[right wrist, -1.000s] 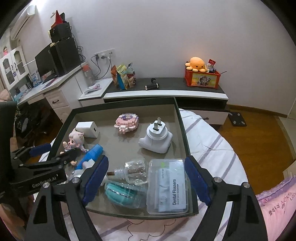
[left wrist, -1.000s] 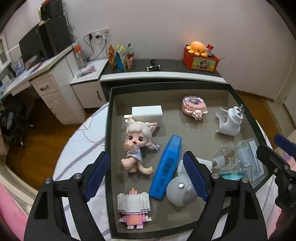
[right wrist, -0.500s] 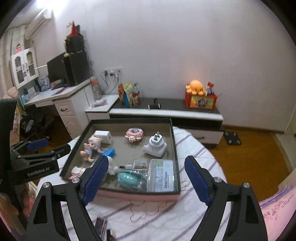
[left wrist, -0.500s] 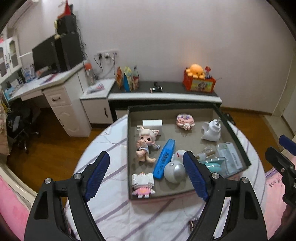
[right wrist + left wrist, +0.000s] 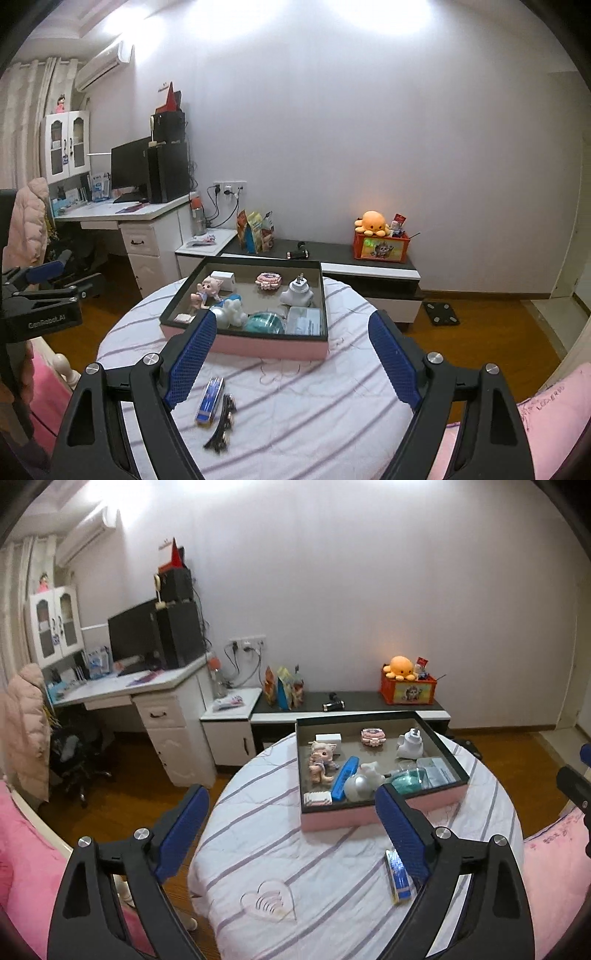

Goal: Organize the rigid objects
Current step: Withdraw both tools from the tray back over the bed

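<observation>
A pink box [image 5: 380, 812] [image 5: 266, 345] with a dark rim sits on the round striped table [image 5: 295, 867]. It holds a doll [image 5: 320, 763], a blue stapler-like bar [image 5: 345, 778], a white plug [image 5: 410, 743], a dental flosser case [image 5: 437, 771] and several other small items. A small blue box [image 5: 398, 877] [image 5: 210, 400] and a black hair clip [image 5: 222, 422] lie on the table in front of the pink box. My left gripper [image 5: 291, 834] and my right gripper [image 5: 291, 358] are both open and empty, held well back from and above the table.
A white desk [image 5: 147, 698] with a monitor stands at the left. A low dark cabinet [image 5: 351, 701] along the wall carries snack bags and an orange toy box [image 5: 408, 686]. Pink bedding [image 5: 22, 867] lies at both lower edges. The floor is wood.
Both grippers have pulled far back and up from the pink box. It now looks small and distant, and the table's front with the blue box has come into view.
</observation>
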The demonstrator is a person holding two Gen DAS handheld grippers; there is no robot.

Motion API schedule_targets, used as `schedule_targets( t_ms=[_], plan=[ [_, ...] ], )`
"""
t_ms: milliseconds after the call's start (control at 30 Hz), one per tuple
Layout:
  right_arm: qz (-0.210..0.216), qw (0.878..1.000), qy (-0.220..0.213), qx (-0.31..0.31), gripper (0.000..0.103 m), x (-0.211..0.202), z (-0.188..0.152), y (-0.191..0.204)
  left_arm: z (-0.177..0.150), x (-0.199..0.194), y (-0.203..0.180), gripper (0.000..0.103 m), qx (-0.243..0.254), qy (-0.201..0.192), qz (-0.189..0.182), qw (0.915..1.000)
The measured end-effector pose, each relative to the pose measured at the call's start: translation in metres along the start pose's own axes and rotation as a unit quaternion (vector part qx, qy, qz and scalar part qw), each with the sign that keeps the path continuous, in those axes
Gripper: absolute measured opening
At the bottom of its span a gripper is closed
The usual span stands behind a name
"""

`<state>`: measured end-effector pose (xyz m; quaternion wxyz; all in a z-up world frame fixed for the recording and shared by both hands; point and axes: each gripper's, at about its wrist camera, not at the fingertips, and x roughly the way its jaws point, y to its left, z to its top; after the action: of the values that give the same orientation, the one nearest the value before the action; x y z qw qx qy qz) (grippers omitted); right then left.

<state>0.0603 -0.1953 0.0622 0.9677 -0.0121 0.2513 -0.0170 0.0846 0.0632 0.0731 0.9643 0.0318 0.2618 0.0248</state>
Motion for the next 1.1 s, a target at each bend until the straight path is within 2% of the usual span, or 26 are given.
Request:
schedule_targets(
  t_ms=[167,400,900,1100],
  plan=[
    [-0.003,1.000,-0.009,0.011,0.086,-0.023,-0.016,0.001,-0.017,-0.026,-0.003,0.096,0.000,-0.016,-0.006,0.9998],
    [0.008,1.000,0.000,0.014,0.086,-0.034,-0.033,0.009,-0.034,-0.045,-0.008,0.101,-0.002,-0.027,-0.017,0.9995],
    [-0.004,1.000,0.004,0.019,0.086,-0.035,-0.038,0.006,-0.037,-0.041,-0.015,0.103,0.004,-0.020,-0.021,0.9996],
    [-0.001,0.999,0.028,0.015,0.086,-0.020,-0.037,0.011,-0.039,-0.022,-0.017,0.103,0.008,0.009,-0.025,0.9996]
  ],
)
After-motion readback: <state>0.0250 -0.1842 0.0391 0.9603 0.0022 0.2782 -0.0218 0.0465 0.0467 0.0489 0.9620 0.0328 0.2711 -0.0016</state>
